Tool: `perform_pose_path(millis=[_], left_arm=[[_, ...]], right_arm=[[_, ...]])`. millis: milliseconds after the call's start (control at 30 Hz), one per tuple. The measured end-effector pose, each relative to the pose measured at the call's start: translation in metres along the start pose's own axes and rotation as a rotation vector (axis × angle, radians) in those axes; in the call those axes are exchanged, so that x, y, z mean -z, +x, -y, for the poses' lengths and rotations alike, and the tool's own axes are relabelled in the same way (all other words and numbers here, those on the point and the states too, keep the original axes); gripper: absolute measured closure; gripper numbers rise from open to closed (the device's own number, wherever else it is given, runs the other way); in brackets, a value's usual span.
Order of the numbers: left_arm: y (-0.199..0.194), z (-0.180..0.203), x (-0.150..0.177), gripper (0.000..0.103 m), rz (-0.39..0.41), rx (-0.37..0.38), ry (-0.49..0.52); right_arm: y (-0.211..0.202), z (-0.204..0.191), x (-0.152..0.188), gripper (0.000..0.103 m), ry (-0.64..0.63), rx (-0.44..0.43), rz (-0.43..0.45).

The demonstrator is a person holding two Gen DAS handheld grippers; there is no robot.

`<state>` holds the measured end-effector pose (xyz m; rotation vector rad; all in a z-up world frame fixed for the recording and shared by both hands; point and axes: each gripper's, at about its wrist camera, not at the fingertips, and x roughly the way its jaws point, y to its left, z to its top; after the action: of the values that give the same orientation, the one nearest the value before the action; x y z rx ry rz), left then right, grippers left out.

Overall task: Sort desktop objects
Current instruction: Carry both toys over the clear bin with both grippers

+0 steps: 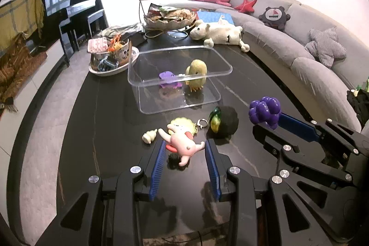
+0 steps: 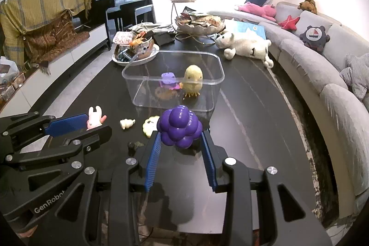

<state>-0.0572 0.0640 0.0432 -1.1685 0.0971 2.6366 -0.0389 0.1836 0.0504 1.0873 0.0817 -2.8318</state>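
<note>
Right wrist view: you read "GenRobot" on left gripper (image 2: 92, 128) | left clamps pink rabbit toy (image 1: 182, 144) | right gripper (image 2: 180, 142) clamps purple grape toy (image 2: 178, 128) | clear box (image 1: 147, 54) holds two toys | plush sheep (image 1: 219, 34) marked "1"

left gripper (image 1: 185, 149), right gripper (image 2: 180, 137), jaws clamped (both loaded)

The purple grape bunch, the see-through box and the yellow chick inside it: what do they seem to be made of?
The grape bunch looks like smooth plastic or rubber: bright highlights sit on its rounded lobes. The box seems clear, rigid plastic, since the dark table shows through its walls. The chick looks matte and slightly fuzzy, perhaps flocked or plush; that is hard to tell.
</note>
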Motion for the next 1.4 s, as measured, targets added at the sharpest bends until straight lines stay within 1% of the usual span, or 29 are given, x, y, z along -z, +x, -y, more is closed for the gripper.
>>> perform_pose_path(millis=[733,1133,1400], left_arm=[[-0.004,-0.013,-0.056,0.072,0.096,-0.032,0.001],[0.014,-0.025,-0.093,0.072,0.118,-0.039,-0.005],[0.032,-0.032,-0.113,0.072,0.123,-0.04,-0.003]], right_arm=[[0.001,-0.001,-0.054,0.07,-0.015,0.013,0.1],[0.024,0.001,-0.092,0.07,-0.035,0.015,0.123],[0.044,0.003,-0.109,0.07,-0.044,0.019,0.124]])
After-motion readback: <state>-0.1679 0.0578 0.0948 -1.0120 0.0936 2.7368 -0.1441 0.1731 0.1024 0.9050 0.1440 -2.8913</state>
